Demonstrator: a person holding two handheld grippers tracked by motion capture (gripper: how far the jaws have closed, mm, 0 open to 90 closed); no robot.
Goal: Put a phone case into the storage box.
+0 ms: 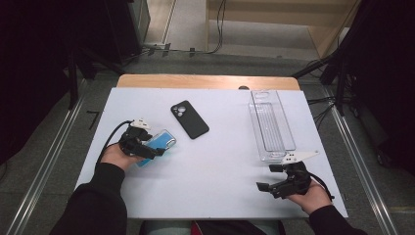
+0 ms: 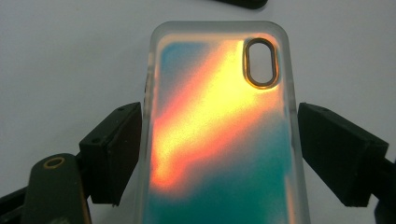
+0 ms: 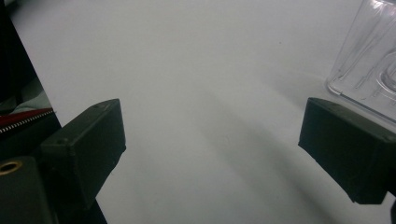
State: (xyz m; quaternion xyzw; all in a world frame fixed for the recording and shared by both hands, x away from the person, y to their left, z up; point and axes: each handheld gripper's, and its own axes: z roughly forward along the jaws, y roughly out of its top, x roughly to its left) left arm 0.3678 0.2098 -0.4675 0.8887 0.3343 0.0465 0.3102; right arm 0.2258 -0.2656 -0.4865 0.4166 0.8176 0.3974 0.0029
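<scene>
High view: iridescent phone case [image 1: 157, 145] flat on white tabletop [image 1: 215, 181], front left, between the jaws of the left tool [image 1: 149, 147]; right tool [image 1: 274, 178] well apart, beside clear tray [image 1: 271, 125]. Black phone [image 1: 190, 119] lies just beyond the case.

Left gripper view: case [image 2: 219, 140] runs lengthwise away from the tool; left pad touching its edge, right pad just clear, so not yet clamped.

Right gripper view: jaws open, empty, over bare tabletop [image 3: 205, 93].

- Your white table [image 1: 220, 181] carries 3 things.
- A clear plastic tray [image 1: 271, 125] lies toward its far right.
- A black phone [image 1: 190, 119] lies left of the tray.
- An iridescent phone case [image 1: 159, 145] lies left of the tray, beyond the phone.
</scene>
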